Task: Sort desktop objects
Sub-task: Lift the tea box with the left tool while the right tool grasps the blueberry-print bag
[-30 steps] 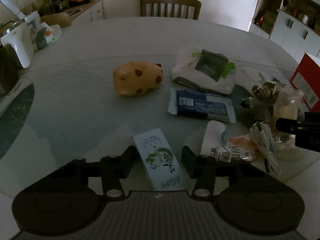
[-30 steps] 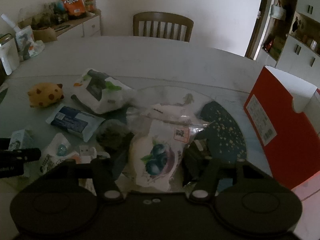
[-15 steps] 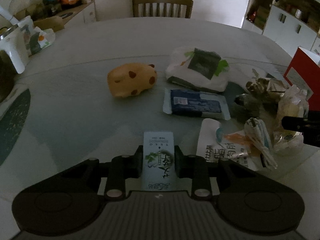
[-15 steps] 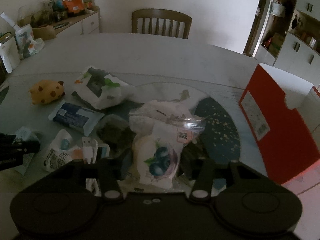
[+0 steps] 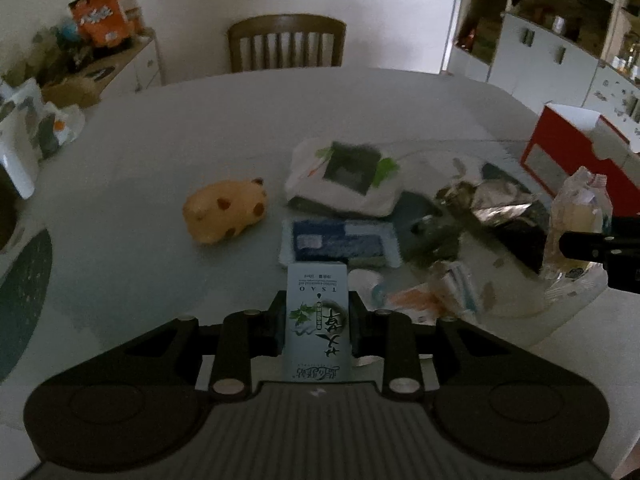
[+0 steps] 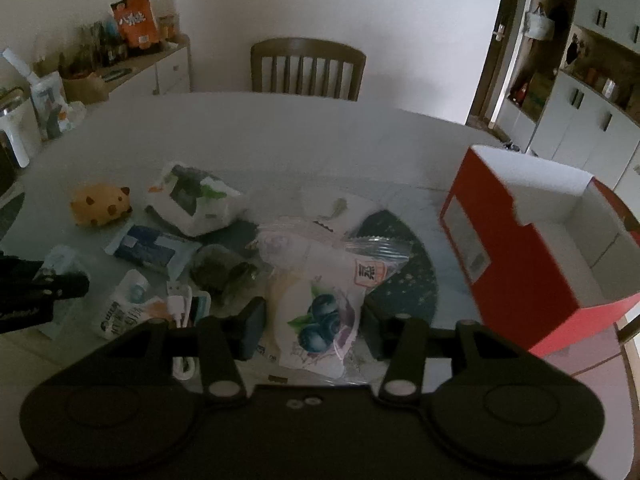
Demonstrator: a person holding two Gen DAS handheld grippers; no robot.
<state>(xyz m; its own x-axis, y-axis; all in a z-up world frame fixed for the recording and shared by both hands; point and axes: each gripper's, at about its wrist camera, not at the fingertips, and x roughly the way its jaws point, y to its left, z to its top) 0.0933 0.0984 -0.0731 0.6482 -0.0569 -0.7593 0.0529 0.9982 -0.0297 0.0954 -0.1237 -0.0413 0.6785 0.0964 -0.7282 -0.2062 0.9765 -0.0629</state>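
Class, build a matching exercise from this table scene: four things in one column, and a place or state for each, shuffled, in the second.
Things:
1. small tea-print box
2. blueberry-print bag
3. spotted plush toy
4. red cardboard box

Places or states:
A. stands open-topped at the table's right edge
B. clamped in the left gripper
C. lies alone left of the packets
D. between the right gripper fingers

Pairs: 1-B, 2-D, 3-C, 4-A
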